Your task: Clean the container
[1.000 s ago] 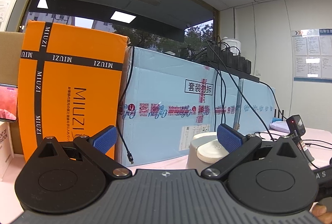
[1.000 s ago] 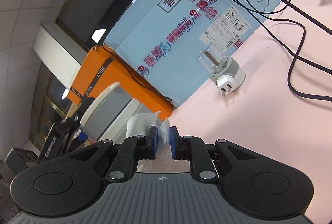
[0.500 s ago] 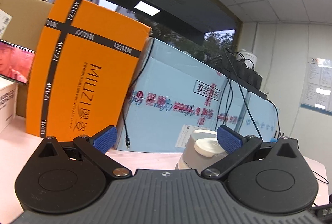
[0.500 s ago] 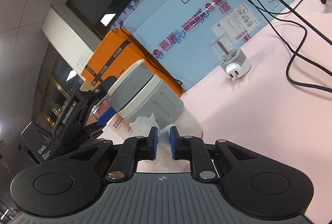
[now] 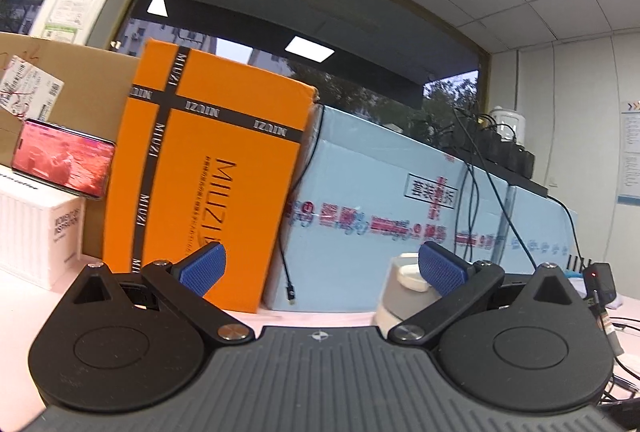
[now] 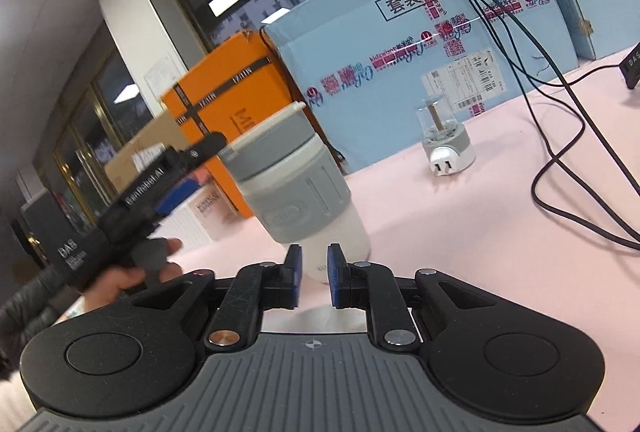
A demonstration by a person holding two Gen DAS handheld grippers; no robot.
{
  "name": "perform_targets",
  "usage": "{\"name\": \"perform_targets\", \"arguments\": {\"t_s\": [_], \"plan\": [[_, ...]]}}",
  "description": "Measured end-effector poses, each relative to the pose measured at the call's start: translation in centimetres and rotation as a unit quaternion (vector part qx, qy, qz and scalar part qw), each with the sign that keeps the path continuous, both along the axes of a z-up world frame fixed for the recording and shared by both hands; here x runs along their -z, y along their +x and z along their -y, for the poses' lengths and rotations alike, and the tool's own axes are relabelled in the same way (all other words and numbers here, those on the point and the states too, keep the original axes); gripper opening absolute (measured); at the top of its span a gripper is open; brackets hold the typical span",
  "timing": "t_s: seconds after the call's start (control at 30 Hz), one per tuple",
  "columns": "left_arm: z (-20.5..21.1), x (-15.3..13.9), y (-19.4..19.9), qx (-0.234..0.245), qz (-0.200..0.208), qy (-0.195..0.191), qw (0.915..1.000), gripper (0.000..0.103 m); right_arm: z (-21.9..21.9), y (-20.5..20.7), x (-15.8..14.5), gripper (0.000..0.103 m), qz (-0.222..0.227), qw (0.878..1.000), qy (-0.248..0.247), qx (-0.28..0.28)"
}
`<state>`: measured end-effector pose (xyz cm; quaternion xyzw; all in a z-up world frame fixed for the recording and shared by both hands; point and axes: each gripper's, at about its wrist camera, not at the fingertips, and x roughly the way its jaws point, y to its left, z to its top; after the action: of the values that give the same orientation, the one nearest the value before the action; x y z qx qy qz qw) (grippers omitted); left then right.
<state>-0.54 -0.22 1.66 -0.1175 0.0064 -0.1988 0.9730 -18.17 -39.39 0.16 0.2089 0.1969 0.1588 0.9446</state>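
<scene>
The cup (image 6: pixel 300 184), white with a grey sleeve and grey lid, stands on the pink counter (image 6: pixel 460 232) in the right wrist view, leaning in the fisheye picture, just beyond the right tongs (image 6: pixel 312 274). Those tongs are nearly closed, with a narrow gap between the blue pads, and nothing shows between them; the cup's white base sits right behind the gap. To the cup's left the left tongs (image 6: pixel 188 168) reach toward its lid, held by a hand (image 6: pixel 120 278) in a dark sleeve; whether they touch the cup cannot be told from here.

In the left wrist view the left tongs (image 5: pixel 320 268) are spread wide and hold nothing. The cup (image 5: pixel 400 292) shows beside the right-hand pad, partly hidden by it.

Behind the cup an orange box (image 6: pixel 224 112) and a blue box (image 6: pixel 420 44) stand side by side at the back of the counter. A small plug adapter (image 6: pixel 446 148) with a clear dome stands near the blue box, well apart from the cup. Black cables (image 6: pixel 560 136) run down over the blue box onto the counter. A phone (image 5: pixel 62 164) with a lit screen leans at the far left.
</scene>
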Motion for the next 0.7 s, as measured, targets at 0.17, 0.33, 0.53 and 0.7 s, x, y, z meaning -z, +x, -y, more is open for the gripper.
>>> {"name": "perform_targets", "arguments": {"t_s": [0.17,0.33,0.53,0.7], "plan": [[-0.6,0.3,-0.4,-0.028,0.014,0.005,0.9995,0.103,0.1,0.8,-0.2,0.05,0.019,0.999,-0.018,0.026],[-1.4,0.9,-0.7,-0.074,0.037,-0.005,0.9965,0.103,0.7,2.3,-1.1,0.094,0.077,0.993,-0.039,0.077],[-1.6,1.4,-1.2,-0.135,0.083,-0.003,0.9873,0.103,0.9,5.1,-1.9,0.103,0.169,0.967,-0.105,0.158],[-1.3,1.4,-1.0,-0.151,0.079,0.009,0.9854,0.103,0.3,7.2,-0.7,0.103,0.209,0.947,-0.169,0.175]]}}
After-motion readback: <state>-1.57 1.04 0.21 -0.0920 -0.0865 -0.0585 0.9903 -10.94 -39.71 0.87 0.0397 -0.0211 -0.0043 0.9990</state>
